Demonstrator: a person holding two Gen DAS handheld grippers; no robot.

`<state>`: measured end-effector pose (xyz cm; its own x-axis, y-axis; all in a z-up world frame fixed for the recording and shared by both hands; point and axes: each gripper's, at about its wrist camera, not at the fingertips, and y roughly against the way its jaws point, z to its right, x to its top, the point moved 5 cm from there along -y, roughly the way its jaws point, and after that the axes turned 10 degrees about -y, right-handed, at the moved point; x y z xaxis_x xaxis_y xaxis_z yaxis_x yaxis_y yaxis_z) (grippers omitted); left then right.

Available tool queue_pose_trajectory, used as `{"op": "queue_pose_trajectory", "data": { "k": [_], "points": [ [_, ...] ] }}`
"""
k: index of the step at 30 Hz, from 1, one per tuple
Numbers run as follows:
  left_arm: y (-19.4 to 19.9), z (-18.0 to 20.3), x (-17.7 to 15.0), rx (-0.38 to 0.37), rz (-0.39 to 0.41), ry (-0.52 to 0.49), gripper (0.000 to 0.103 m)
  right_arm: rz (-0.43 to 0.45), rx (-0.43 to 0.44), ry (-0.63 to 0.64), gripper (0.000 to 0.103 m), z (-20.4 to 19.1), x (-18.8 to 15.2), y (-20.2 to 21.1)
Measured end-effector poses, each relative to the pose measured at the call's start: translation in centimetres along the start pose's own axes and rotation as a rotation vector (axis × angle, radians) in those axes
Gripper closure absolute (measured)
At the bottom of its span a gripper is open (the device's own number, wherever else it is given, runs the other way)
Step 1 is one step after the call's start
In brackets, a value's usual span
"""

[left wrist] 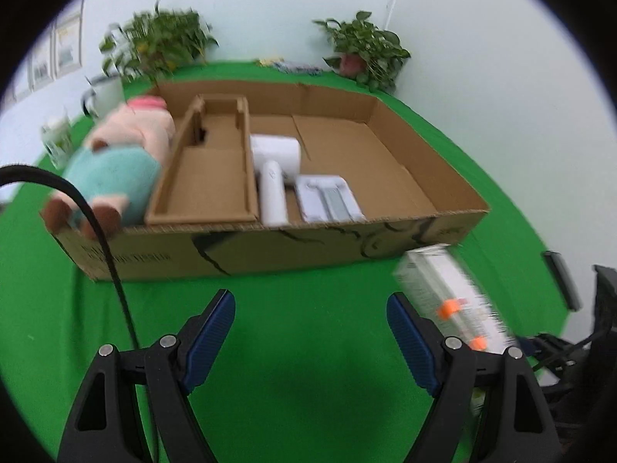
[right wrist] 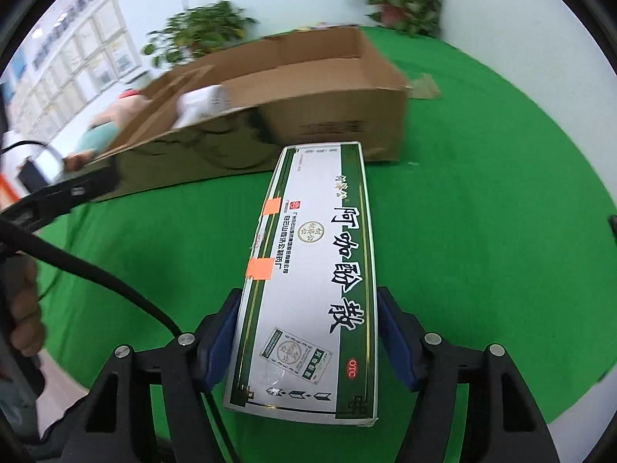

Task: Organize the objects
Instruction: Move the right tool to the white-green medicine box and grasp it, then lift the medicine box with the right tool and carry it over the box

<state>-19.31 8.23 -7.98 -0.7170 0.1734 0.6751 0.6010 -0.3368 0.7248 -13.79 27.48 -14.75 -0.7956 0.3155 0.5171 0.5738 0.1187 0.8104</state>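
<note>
Though blurred, left wrist view, from left: black cable point(left wrist: 96, 231) crossing in front of a plush point(left wrist: 115, 162) lying at the left end of the carton point(left wrist: 270, 247), feet over the near wall. Behind the plush, a mug point(left wrist: 106, 92) and a plant point(left wrist: 162, 42). Inside the carton, next along: brown insert point(left wrist: 208, 177), white device point(left wrist: 275, 162), flat white pack point(left wrist: 327, 198), then bare floor at the right end. Second plant point(left wrist: 366, 50) at the far right corner. Nearer, left gripper point(left wrist: 310, 332) released, jaws wide over bare green cloth point(left wrist: 308, 386), nothing between. Just right of it, the medicine box point(left wrist: 451, 297), tilted and smeared, in front of the carton's right near corner.

Right wrist view, from left: a hand point(right wrist: 25, 308) at the edge, a cable point(right wrist: 96, 274) running across, the carton point(right wrist: 327, 115) beyond, low wall towards the camera. Centre: right gripper point(right wrist: 306, 332) clenched on the medicine box point(right wrist: 320, 270), blue pads against both long sides near its close end, far end pointing at the carton wall, not inside. Cardboard scrap point(right wrist: 424, 90) on the cloth right of the carton.

Only here: box print, green borders, two orange stickers, the grip itself. Only in the left view: the carton's contents in full.
</note>
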Motion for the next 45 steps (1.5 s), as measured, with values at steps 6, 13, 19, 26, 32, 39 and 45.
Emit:
{"op": "queue_pose_trajectory", "data": {
  "k": [6,13,19,26,32,39,45],
  "points": [
    [-2.0,-0.1,-2.0,-0.268,-0.133,0.150,0.022,0.009,0.046,0.057,0.002,-2.8,-1.2,-0.4],
    [-3.2,3.0,-2.6,-0.483,-0.157,0.170,0.022,0.029,0.016,0.187,0.004,-3.9,-2.8,0.4],
    [-3.9,4.9,-3.8,-0.523,-0.194,0.154,0.023,0.014,0.001,0.176,0.014,-3.6,-3.5,0.0],
    [-4.3,5.3,-4.3,-0.544,-0.203,0.194,0.024,0.026,0.003,0.183,0.036,-3.8,-3.6,-0.1],
    [-4.2,5.7,-4.4,-0.537,-0.204,0.209,0.026,0.017,0.062,0.170,0.039,-4.2,-3.8,0.1],
    [-3.9,5.8,-4.8,-0.513,-0.208,0.221,0.037,0.003,0.116,0.112,0.039,-3.7,-3.8,0.4],
    [-3.4,6.0,-4.9,-0.505,-0.209,0.218,0.050,0.010,0.141,0.131,0.040,-5.1,-3.6,0.4]
  ]
}}
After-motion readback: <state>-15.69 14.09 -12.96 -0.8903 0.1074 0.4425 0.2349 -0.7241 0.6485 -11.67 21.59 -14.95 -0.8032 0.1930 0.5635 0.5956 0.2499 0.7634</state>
